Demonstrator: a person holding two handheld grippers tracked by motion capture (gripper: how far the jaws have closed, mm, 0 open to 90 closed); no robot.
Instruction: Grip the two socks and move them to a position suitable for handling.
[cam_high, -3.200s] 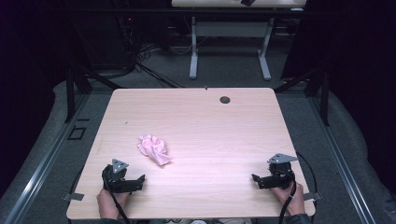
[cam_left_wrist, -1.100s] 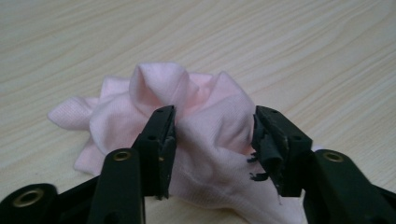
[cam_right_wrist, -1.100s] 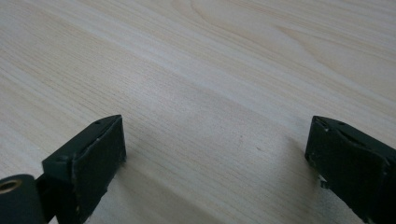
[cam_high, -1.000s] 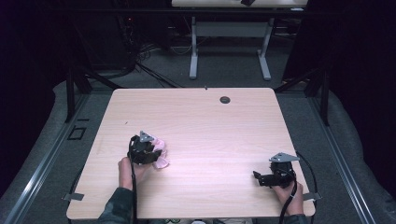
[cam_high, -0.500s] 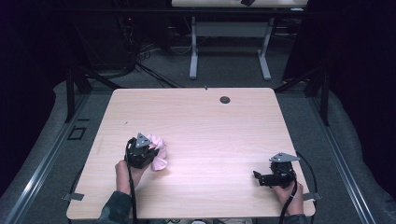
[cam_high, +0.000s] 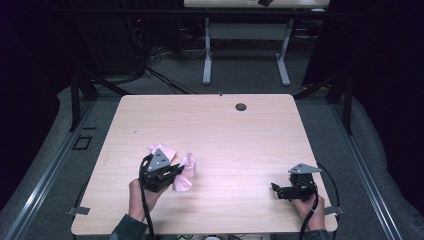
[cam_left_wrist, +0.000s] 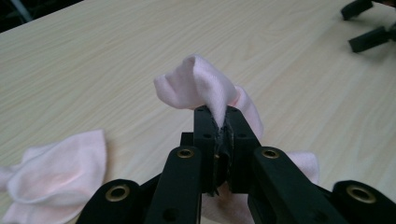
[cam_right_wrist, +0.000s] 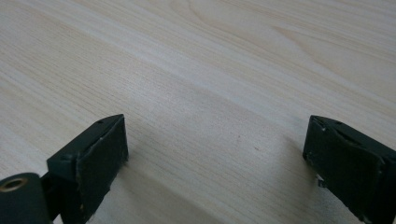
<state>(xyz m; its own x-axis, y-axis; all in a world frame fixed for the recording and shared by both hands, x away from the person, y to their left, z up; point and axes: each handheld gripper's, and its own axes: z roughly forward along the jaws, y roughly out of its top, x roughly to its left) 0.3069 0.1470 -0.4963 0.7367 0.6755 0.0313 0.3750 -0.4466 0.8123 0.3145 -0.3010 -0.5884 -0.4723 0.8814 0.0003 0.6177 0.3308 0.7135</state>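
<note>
Pink cloth (cam_left_wrist: 205, 88) is pinched between the closed jaws of the left gripper (cam_left_wrist: 218, 133), one fold rising above them, the rest lying on the counter (cam_high: 240, 135) at its front-left part. At the front right, the right gripper (cam_right_wrist: 215, 154) rests low over bare wood with its jaws wide apart.

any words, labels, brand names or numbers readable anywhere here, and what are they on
None can be read in these pictures.
The pink cloth shows no tag or print.
The left gripper and the right gripper show plain black jaws with no markings.
The wooden table shows only grain and a dark round hole, no sticker or label.
</note>
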